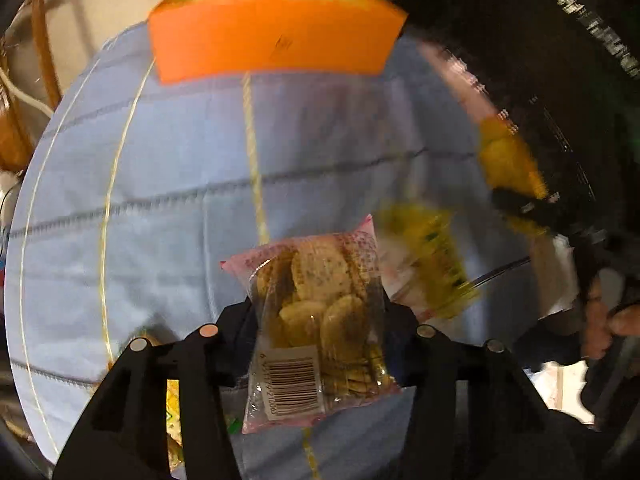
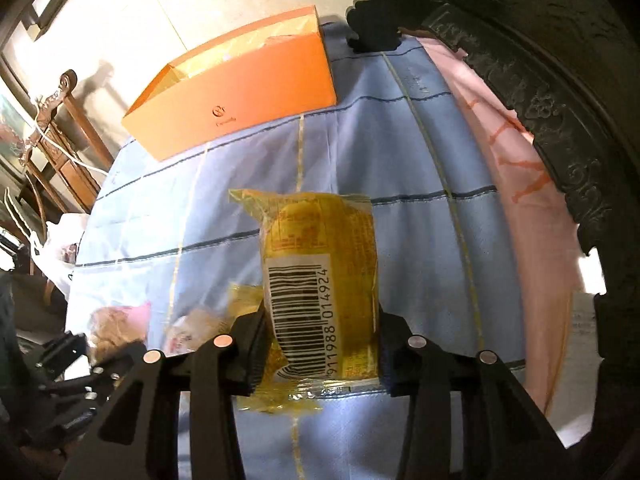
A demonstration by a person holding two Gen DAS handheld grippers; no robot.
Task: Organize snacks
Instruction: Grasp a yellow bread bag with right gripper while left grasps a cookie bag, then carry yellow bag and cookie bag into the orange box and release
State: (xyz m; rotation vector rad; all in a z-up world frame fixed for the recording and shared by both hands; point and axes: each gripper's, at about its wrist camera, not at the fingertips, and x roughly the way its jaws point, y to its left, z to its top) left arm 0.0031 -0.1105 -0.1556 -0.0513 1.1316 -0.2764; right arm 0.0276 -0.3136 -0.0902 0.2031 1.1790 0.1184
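My left gripper (image 1: 316,328) is shut on a pink-edged clear packet of round crackers (image 1: 320,320) and holds it above the blue tablecloth (image 1: 160,184). My right gripper (image 2: 320,344) is shut on a yellow snack packet (image 2: 320,280) with a barcode, also held above the cloth. An open orange box (image 1: 272,44) stands at the far edge of the table; it also shows in the right wrist view (image 2: 240,88) at the far left. The right gripper with its yellow packet (image 1: 508,160) appears blurred at the right of the left wrist view.
More snack packets lie on the cloth: a yellow-green one (image 1: 432,256) by the crackers, and pink and pale ones (image 2: 120,324) at the lower left. A dark carved wooden frame (image 2: 540,100) borders the right. A pink cloth (image 2: 520,184) lies beside it. Wooden chairs (image 2: 60,128) stand at left.
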